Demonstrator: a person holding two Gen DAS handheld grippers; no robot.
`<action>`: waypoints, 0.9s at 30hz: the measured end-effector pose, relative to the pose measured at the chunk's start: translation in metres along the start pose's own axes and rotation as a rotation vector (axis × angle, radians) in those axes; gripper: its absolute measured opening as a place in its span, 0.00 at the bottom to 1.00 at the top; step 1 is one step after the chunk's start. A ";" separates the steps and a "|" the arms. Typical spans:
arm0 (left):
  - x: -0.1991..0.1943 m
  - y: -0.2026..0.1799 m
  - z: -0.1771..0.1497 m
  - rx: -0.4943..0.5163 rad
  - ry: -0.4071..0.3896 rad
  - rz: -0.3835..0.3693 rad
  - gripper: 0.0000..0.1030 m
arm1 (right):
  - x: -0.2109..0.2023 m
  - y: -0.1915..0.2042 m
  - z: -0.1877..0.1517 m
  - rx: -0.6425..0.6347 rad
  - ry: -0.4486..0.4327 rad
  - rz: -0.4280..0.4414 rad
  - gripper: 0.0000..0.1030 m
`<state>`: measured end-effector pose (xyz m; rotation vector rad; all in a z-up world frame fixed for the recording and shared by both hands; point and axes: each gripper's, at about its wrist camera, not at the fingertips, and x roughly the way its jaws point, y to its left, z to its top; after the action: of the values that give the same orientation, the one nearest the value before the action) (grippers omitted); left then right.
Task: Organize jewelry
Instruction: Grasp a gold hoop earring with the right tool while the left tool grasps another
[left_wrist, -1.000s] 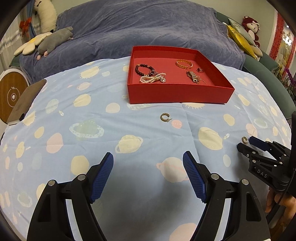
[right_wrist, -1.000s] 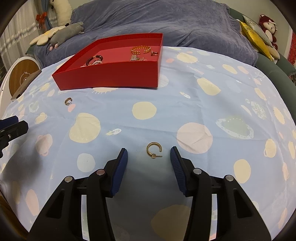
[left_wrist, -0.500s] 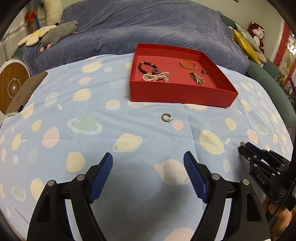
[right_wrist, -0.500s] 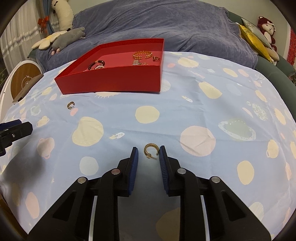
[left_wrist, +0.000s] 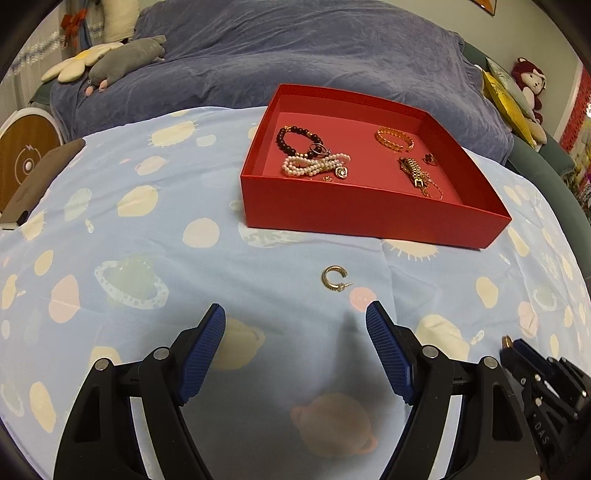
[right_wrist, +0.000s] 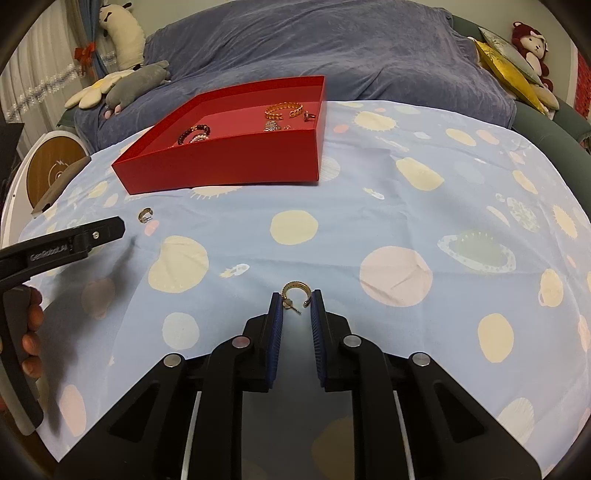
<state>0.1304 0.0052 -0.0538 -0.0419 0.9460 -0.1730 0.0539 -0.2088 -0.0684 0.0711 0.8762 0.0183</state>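
A red box (left_wrist: 373, 218) holds bracelets, a pearl string and small pieces; it also shows in the right wrist view (right_wrist: 221, 166). A gold hoop earring (left_wrist: 334, 278) lies on the cloth just ahead of my open left gripper (left_wrist: 295, 328). My right gripper (right_wrist: 295, 301) is shut on a second gold hoop earring (right_wrist: 294, 291), pinched between its blue pads at the tips. In the right wrist view the first earring (right_wrist: 145, 214) lies beside my left gripper's finger (right_wrist: 103, 230). The right gripper shows at the left wrist view's lower right (left_wrist: 513, 347).
The table wears a light blue cloth with planet prints (right_wrist: 406, 221). Behind it stands a sofa under a purple cover (left_wrist: 295, 55) with plush toys (left_wrist: 122, 62). A brown flat object (left_wrist: 40, 177) lies at the table's left edge.
My right gripper closed from wide apart onto the hoop earring. My left gripper moved forward toward the other earring and the red box, staying open.
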 end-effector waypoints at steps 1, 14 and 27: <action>0.002 -0.001 0.002 -0.013 -0.003 -0.009 0.71 | 0.000 0.000 0.000 0.000 0.001 0.000 0.15; 0.025 -0.024 0.012 0.041 -0.012 0.034 0.30 | -0.002 -0.004 -0.002 0.009 0.008 0.026 0.14; 0.020 -0.024 0.010 0.050 -0.010 0.026 0.17 | -0.005 -0.001 -0.002 0.011 0.011 0.031 0.14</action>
<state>0.1470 -0.0224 -0.0613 0.0156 0.9312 -0.1727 0.0486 -0.2099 -0.0660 0.0947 0.8863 0.0433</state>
